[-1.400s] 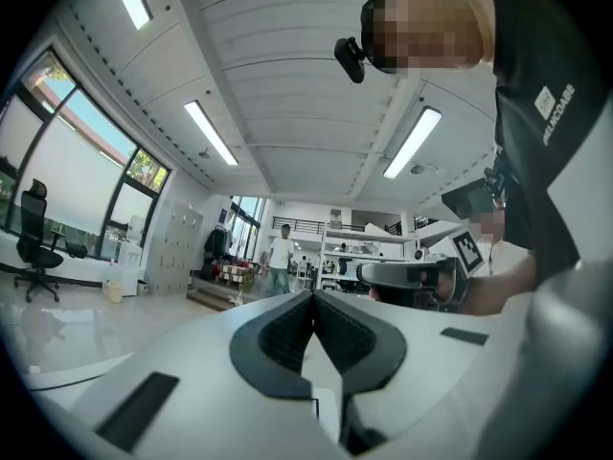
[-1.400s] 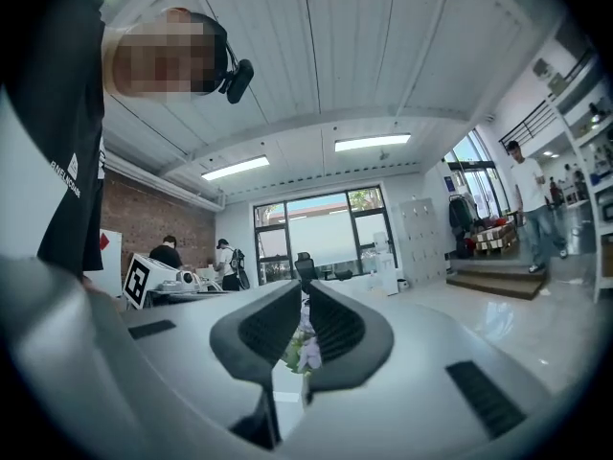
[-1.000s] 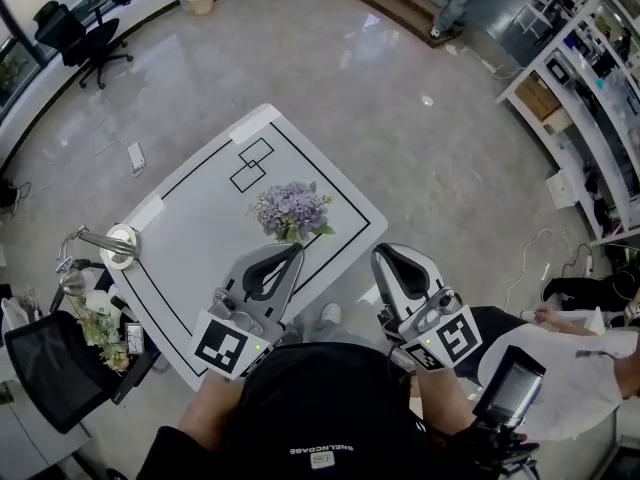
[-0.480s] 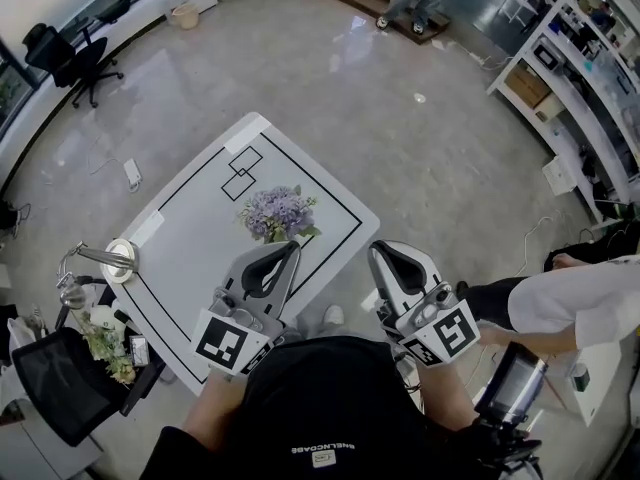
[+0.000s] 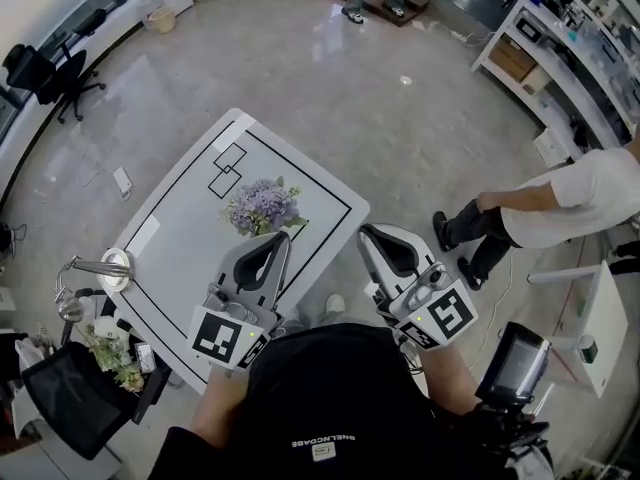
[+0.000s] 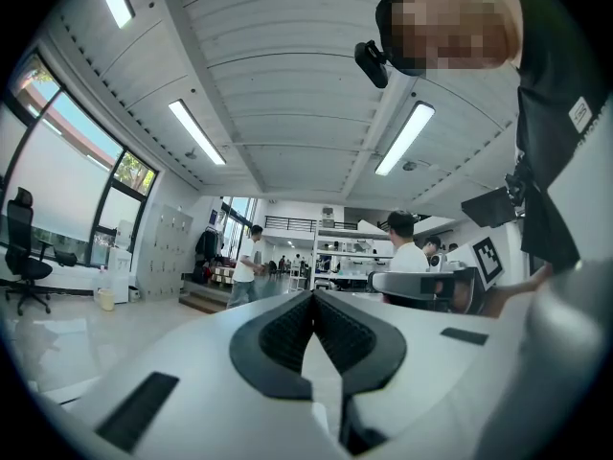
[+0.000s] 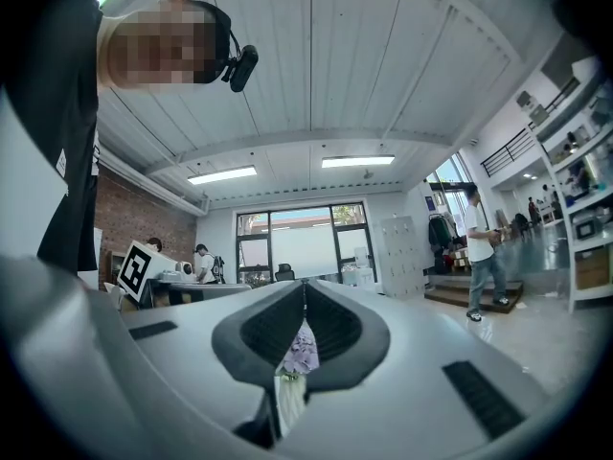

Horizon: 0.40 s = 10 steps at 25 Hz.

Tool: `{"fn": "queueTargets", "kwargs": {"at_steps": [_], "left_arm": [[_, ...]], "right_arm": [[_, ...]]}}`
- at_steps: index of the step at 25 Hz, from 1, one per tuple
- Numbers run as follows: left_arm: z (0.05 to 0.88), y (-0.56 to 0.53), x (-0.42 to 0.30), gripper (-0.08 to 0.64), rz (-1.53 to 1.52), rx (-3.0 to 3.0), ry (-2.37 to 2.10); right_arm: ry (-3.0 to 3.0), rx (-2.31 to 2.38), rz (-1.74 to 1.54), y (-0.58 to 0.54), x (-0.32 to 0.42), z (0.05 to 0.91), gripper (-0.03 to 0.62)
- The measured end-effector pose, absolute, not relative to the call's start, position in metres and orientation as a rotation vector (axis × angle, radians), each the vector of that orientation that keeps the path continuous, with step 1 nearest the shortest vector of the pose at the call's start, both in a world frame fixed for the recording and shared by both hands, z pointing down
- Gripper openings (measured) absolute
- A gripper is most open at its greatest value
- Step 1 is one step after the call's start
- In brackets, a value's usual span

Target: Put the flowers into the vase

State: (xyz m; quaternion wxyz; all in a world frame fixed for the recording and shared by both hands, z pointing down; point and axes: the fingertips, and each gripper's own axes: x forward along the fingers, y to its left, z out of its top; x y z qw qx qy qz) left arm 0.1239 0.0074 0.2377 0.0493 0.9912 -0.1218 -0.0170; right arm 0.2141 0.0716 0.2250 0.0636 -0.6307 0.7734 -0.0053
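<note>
**Head view.** The flowers (image 5: pixel 262 206), a bunch of lilac blooms with green leaves, stand near the middle of the white counter (image 5: pixel 180 238), inside its black outline. From above the blooms cover whatever is under them, so I cannot tell whether a vase holds them. The left gripper (image 5: pixel 281 237) is held level over the near edge of the counter. Its tip points at the bunch and is near it but not touching. The right gripper (image 5: pixel 366 232) is beside it to the right, also level, off the counter's near right edge and apart from the flowers. Both are drawn in close to the person's body.

**Left gripper view.** The left gripper's tongs (image 6: pixel 313 297) are pressed fully together with nothing between them. Only the room lies beyond.

**Right gripper view.** The right gripper's tongs (image 7: pixel 305 286) have just been closing and now meet at the tip, gripping nothing. Through the slit lower down, the flowers (image 7: pixel 300 348) show farther off, with a pale shape beneath them that may be the vase. It is too small to say.

**Handling.** The bunch looks light and soft, and I judge the blooms would crush easily. The place to take hold is the stems below the heads, with a gentle squeeze, since thin stems may slip or bend.
</note>
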Motion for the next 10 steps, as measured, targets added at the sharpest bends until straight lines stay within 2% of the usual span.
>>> {"fn": "queueTargets", "kwargs": {"at_steps": [10], "left_arm": [[0.2397, 0.006, 0.1331, 0.005, -0.04, 3.006, -0.348]], "right_arm": [[2.32, -1.929, -0.029, 0.0724, 0.2238, 0.2259, 0.02]]}}
